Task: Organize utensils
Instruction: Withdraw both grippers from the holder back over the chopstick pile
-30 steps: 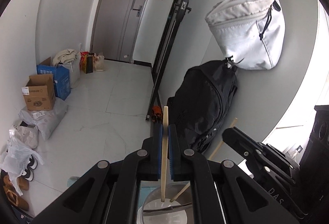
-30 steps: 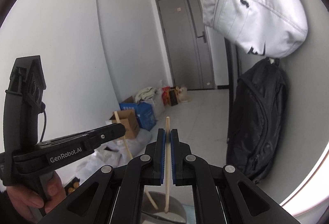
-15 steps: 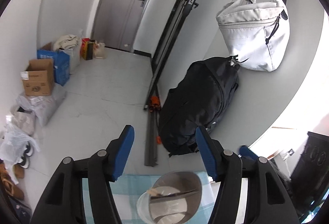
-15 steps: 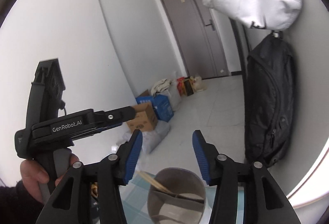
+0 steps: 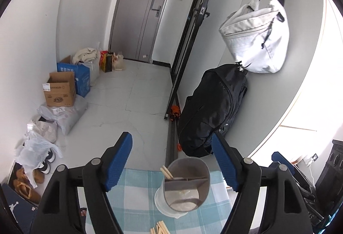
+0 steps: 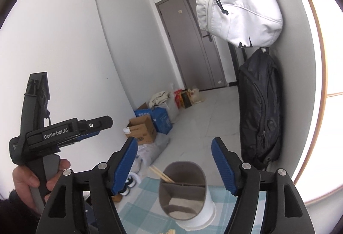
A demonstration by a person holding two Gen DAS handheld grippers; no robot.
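White walls and a pale tiled floor frame my view, with a grey door (image 5: 141,8) at the far end of the hall, a white fabric bag (image 5: 255,41) hanging above a black backpack (image 5: 212,109), and cardboard boxes (image 5: 60,89) along the left wall. On the blue-and-white checked tablecloth (image 5: 133,201) in front of me stands a grey-lined, divided round utensil holder in a white cup (image 5: 184,189), with two pale wooden chopsticks (image 5: 166,171) leaning in its rear-left compartment. More loose wooden chopsticks (image 5: 159,229) lie on the cloth just in front of the holder. My left gripper (image 5: 171,154) points downward over the holder, its blue-padded jaws just spread wide and released, with nothing between them. My right gripper (image 6: 173,161) hovers likewise, jaws just opened and empty, with the holder below the gap. From the right wrist camera I see the left device side-on, a bare hand (image 6: 32,182) wrapped around its grey handle, fingers curled at the front and a dark sleeve at the wrist.
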